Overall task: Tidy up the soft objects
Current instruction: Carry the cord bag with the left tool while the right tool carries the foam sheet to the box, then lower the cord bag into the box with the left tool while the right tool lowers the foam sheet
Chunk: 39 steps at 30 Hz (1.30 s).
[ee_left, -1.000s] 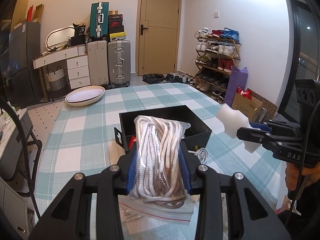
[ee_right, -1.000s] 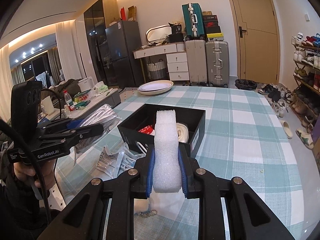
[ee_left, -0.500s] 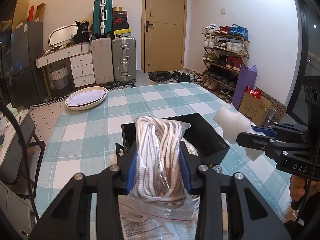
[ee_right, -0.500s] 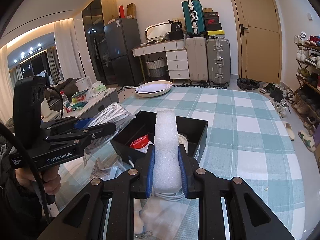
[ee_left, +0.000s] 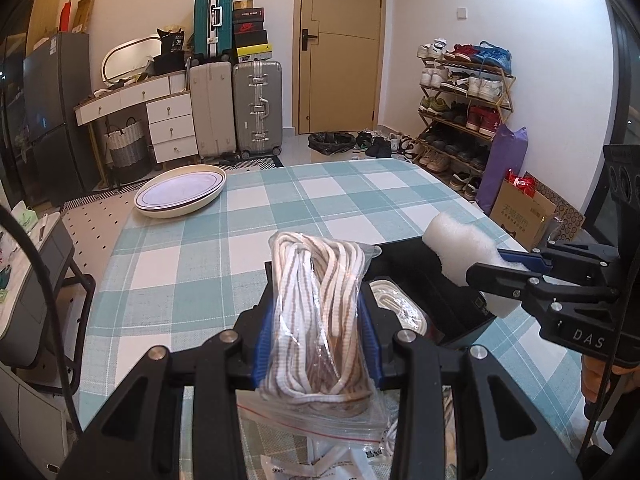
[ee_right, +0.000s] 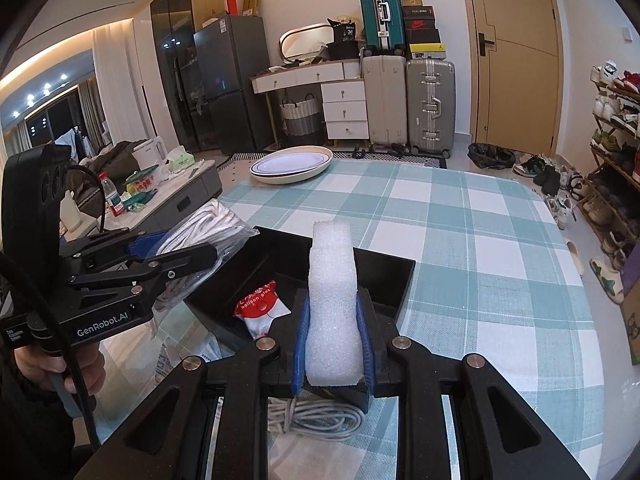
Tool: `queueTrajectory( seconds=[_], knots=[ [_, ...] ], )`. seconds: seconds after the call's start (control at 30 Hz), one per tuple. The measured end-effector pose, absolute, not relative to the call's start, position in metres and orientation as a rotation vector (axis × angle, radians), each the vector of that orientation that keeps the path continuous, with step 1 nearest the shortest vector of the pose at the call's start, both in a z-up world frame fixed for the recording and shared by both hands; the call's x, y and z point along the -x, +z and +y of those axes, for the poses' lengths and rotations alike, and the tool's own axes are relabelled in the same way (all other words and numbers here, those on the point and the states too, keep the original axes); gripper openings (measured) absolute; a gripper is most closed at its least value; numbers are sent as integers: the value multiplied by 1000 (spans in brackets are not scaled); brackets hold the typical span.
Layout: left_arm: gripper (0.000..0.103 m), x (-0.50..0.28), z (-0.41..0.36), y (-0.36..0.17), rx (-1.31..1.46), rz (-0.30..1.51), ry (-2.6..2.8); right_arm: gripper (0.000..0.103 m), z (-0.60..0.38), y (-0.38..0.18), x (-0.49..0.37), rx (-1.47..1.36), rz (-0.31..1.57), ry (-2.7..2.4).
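Note:
My left gripper (ee_left: 318, 344) is shut on a clear bag of white and brown rope (ee_left: 320, 316), held above the near edge of a black open box (ee_left: 460, 292). In the right wrist view that rope bag (ee_right: 208, 232) hangs over the box's left wall. My right gripper (ee_right: 332, 344) is shut on a tall white foam block (ee_right: 332, 300), held over the black box (ee_right: 396, 284). From the left wrist view the foam block (ee_left: 464, 248) hovers at the box's right side. A red and white packet (ee_right: 260, 308) and a white coiled strap (ee_left: 396, 308) lie inside the box.
The checked teal tablecloth (ee_right: 480, 240) covers the table. A stack of cream oval plates (ee_right: 292, 166) sits at the far left. A coiled white cable (ee_right: 316, 420) and plastic bags (ee_left: 320, 464) lie near the front edge. A shoe rack (ee_left: 464, 100) stands to the right.
Both grippers have moved toward the box with their loads; the box now sits closer and lower in both views. The rope bag and the foam block stay gripped.

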<state>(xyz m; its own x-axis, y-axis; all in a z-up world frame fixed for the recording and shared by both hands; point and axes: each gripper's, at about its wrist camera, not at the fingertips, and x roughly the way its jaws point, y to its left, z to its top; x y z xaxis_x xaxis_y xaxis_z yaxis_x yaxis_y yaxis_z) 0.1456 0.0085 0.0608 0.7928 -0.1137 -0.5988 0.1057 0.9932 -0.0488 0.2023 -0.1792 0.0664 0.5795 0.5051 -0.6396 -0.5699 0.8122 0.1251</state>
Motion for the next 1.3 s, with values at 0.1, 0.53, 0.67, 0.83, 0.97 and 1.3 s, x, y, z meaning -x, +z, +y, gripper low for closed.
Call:
queueTrajectory(
  seconds=[0.1, 0.53, 0.67, 0.83, 0.97, 1.3],
  knots=[
    [36, -150, 10, 61, 21, 651, -126, 22, -174, 66, -207, 108, 723, 630],
    [36, -169, 4, 54, -28, 691, -137, 22, -164, 63, -221, 126, 746, 624],
    [36, -174, 1, 49, -35, 708, -136, 22, -162, 58, -225, 138, 759, 628],
    [36, -178, -1, 43, -37, 727, -141, 22, -157, 50, -228, 157, 779, 628],
    [36, -181, -3, 40, -36, 736, -147, 22, -152, 46, -230, 173, 790, 627],
    [37, -189, -5, 34, -18, 750, -169, 22, -150, 40, -237, 185, 799, 625]
  ],
)
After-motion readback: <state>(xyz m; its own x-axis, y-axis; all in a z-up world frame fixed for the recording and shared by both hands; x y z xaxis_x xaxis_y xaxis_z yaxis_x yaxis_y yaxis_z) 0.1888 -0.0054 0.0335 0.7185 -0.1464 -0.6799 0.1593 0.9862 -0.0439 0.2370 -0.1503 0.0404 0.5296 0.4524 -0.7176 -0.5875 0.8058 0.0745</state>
